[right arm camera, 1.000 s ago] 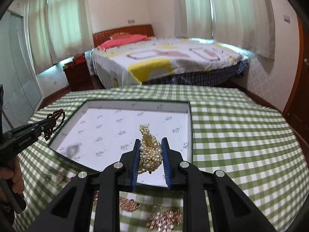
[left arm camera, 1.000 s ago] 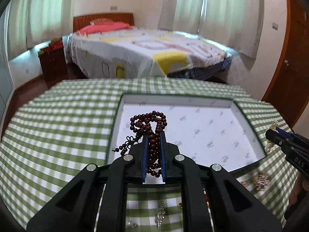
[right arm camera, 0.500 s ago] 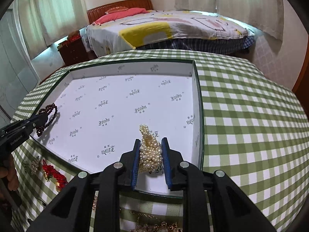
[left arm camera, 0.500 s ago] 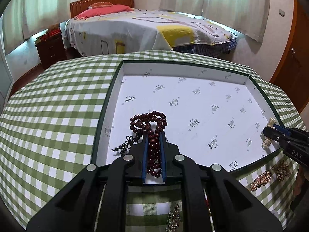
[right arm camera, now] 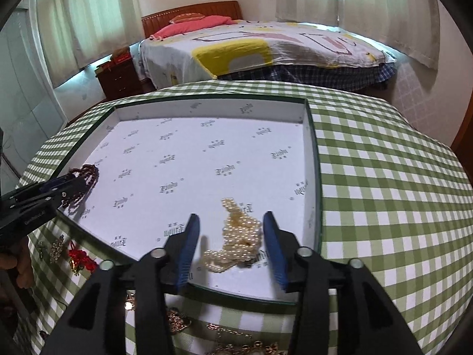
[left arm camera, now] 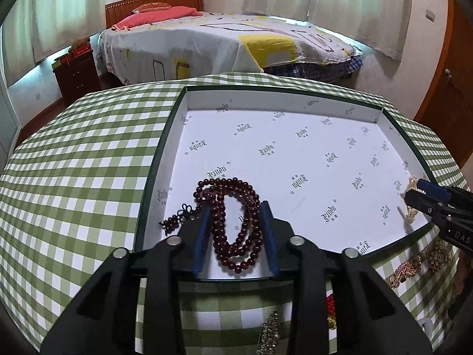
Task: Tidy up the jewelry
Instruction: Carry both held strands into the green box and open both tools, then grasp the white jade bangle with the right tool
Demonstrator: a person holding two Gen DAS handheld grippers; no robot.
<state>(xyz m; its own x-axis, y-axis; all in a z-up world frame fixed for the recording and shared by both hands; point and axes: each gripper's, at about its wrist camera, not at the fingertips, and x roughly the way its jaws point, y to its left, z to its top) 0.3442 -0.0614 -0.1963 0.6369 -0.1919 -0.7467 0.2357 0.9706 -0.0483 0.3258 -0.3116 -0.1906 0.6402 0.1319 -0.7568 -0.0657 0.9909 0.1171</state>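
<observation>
the left gripper (left arm camera: 236,230) is opening, its fingers clear of the dark red bead necklace (left arm camera: 233,222) by the box (left arm camera: 295,100) near-left wall. the right gripper (right arm camera: 232,245) is opening around the pearl strand (right arm camera: 236,236) near the right wall; the box floor beyond lies bare.

the white lining of the box (left arm camera: 283,153) ahead of the left gripper (left arm camera: 236,236) bears a repeated dark logo, seemingly "xindu". the right gripper (left arm camera: 414,195), off to its side, shows the letters "das".
</observation>
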